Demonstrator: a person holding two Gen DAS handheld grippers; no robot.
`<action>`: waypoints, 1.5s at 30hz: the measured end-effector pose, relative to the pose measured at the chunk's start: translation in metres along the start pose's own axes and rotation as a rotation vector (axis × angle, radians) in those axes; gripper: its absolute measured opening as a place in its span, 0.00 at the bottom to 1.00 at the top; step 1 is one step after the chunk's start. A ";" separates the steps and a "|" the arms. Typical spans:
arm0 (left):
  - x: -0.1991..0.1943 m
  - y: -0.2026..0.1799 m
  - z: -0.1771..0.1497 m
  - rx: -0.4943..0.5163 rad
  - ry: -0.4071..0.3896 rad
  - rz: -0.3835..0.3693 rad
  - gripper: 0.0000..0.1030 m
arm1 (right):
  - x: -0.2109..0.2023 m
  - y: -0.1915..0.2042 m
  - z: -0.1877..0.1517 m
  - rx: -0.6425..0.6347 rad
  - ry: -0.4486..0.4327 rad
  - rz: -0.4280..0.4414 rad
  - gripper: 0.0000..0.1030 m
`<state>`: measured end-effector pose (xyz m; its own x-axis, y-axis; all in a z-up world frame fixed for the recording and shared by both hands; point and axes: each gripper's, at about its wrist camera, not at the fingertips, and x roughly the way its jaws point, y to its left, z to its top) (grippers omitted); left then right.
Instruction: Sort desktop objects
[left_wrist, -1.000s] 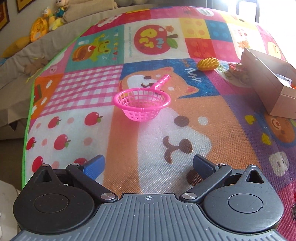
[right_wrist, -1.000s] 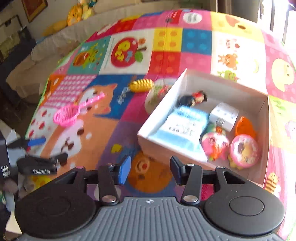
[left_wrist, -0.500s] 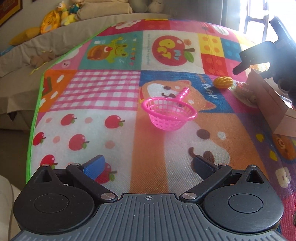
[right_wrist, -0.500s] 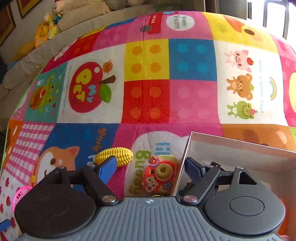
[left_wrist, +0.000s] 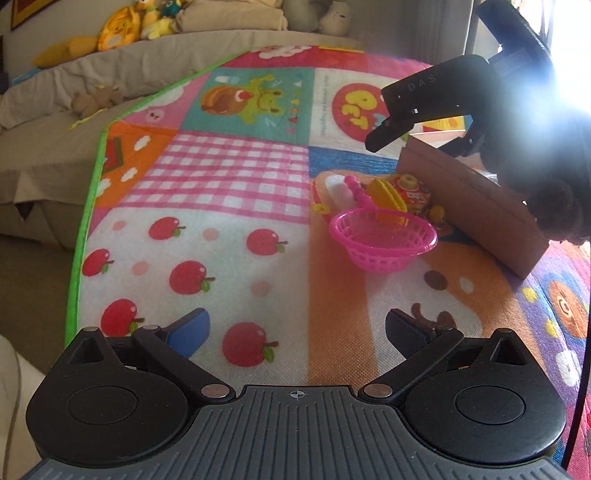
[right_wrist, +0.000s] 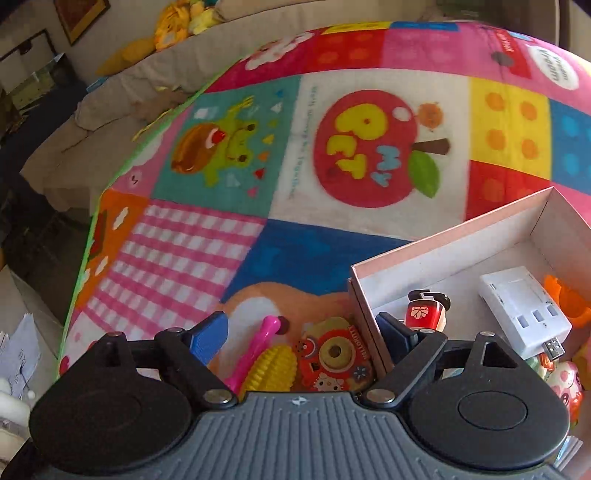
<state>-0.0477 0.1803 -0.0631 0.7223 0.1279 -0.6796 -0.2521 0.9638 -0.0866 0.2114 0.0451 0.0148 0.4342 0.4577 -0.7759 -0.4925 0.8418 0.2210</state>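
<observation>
Sofa (left_wrist: 92, 122): it is standing at the far left behind the mat, with soft toys (left_wrist: 122, 26) lying on its top edge.
Play mat (left_wrist: 221, 184): it is covering the desk with colourful squares, and all the things are resting on it.
Left gripper (left_wrist: 297, 326): it is hanging above the apple pattern of the mat. Its fingers (left_wrist: 190, 326) are standing wide apart and nothing is lying between them.
Pink strainer (left_wrist: 384, 240): it is sitting upright on the mat, well ahead of the left gripper, with its handle pointing away toward the yellow corn.
Yellow corn (right_wrist: 273, 367): it is lying just beside the strainer handle, on the side away from the left gripper. In the right wrist view it is showing low between the right fingers.
Red toy camera (right_wrist: 334, 356): it is lying flat between the corn and the wall of the box, close to both.
Right gripper (right_wrist: 303, 332): its fingers (right_wrist: 208, 336) are opening and are not pressing on anything. It is hanging above the corn and the toy camera, with one finger over the box edge.
Cardboard box (right_wrist: 443, 243): it is standing open at the right of the mat. Inside, a small red figure (right_wrist: 424, 310), a white adapter (right_wrist: 521, 310), an orange thing (right_wrist: 569, 302) and a pink toy (right_wrist: 565, 384) are lying.
</observation>
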 end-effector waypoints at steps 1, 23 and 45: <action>0.000 0.001 -0.001 -0.003 0.002 -0.003 1.00 | -0.003 0.005 -0.001 -0.021 0.000 0.006 0.85; -0.011 -0.001 -0.010 -0.022 0.071 0.064 1.00 | -0.019 0.059 -0.041 -0.169 0.143 0.116 0.88; -0.042 -0.035 -0.044 -0.036 0.034 0.265 1.00 | -0.192 -0.014 -0.251 -0.481 -0.073 -0.265 0.64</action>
<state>-0.0980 0.1309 -0.0637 0.6063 0.3659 -0.7061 -0.4527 0.8888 0.0719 -0.0538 -0.1260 0.0123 0.6327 0.2808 -0.7217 -0.6408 0.7131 -0.2843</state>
